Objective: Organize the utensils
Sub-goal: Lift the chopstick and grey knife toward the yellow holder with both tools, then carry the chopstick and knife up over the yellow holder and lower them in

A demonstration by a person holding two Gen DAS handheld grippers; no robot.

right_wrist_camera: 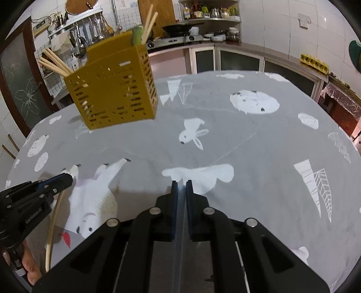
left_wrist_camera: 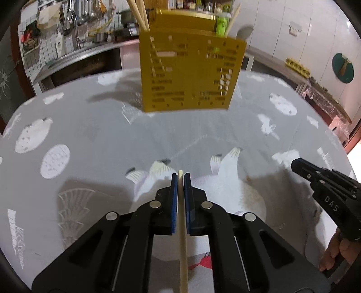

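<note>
A yellow slotted utensil holder (left_wrist_camera: 190, 74) stands at the far side of the table, also in the right wrist view (right_wrist_camera: 112, 88). It holds several pale chopsticks (left_wrist_camera: 140, 13) and a green-handled utensil (left_wrist_camera: 221, 24). My left gripper (left_wrist_camera: 180, 177) is shut on a pale chopstick (left_wrist_camera: 183, 236) that runs back between its blue pads; it also shows in the right wrist view (right_wrist_camera: 53, 223), hanging down from the left gripper (right_wrist_camera: 67, 177). My right gripper (right_wrist_camera: 181, 183) is shut with nothing between its pads, and appears at the right in the left wrist view (left_wrist_camera: 293, 163).
The table wears a grey cloth (right_wrist_camera: 248, 139) printed with white animals and leaves. A kitchen counter with a stove (right_wrist_camera: 178, 40), hanging ladles and a sink rack (left_wrist_camera: 67, 29) lies behind the table. An egg carton (right_wrist_camera: 313, 62) sits on the right counter.
</note>
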